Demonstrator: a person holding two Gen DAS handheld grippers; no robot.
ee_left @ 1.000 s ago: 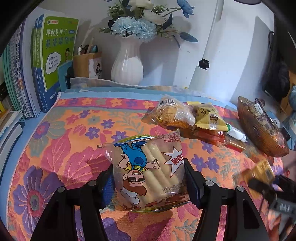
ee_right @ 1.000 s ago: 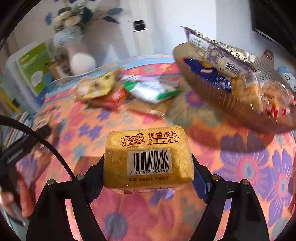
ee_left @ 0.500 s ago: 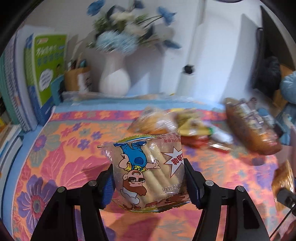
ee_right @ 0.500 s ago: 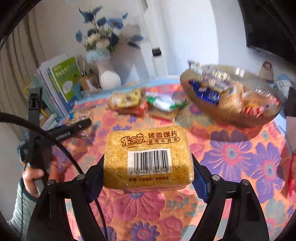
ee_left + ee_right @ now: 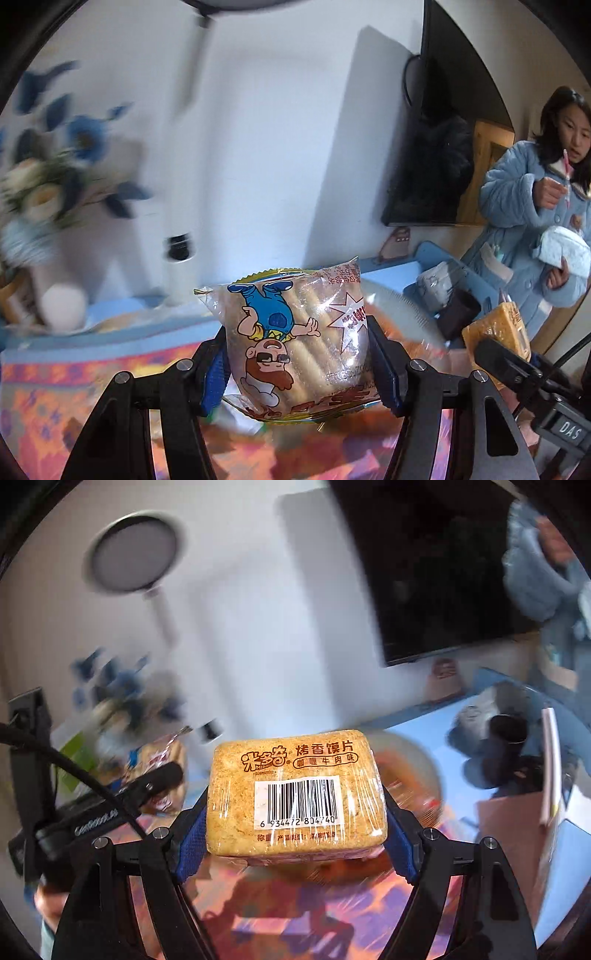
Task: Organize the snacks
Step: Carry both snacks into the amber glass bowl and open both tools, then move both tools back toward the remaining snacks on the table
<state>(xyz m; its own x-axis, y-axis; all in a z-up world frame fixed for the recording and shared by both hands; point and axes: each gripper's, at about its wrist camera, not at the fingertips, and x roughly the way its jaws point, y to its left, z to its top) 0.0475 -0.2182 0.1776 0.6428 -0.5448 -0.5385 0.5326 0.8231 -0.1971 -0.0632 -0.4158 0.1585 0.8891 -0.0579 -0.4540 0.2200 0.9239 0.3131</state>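
**A:** What does my left claw (image 5: 297, 363) carry?

**B:** It is clamped on the biscuit-stick bag (image 5: 295, 339), one blue pad on each flank. The bag stands on end between the fingers, its long axis running up and away from the claw, the cartoon printed upside down. It is off the floral cloth (image 5: 44, 413), which lies below the fingers.

**A:** And what sits to the right of that claw?

**B:** The baked-bun pack (image 5: 495, 328) shows at my left claw's lower right, near but not touching the bag. Ahead and below, a blurred rim that I take for the snack basket (image 5: 402, 306) peeks out from behind the bag; I cannot tell its exact edge.

**A:** And my right claw (image 5: 295, 830)?

**B:** Closed on the baked-bun pack (image 5: 295, 794), gripped across its short ends, long axis crosswise between the fingers, barcode facing me. The left claw (image 5: 159, 779) is at its left, roughly level. A blurred round shape, probably the basket (image 5: 417, 768), lies just beyond and below the pack.

**A:** Which arm is nearer the drop?

**B:** I judge the right, since the basket sits directly ahead of it.
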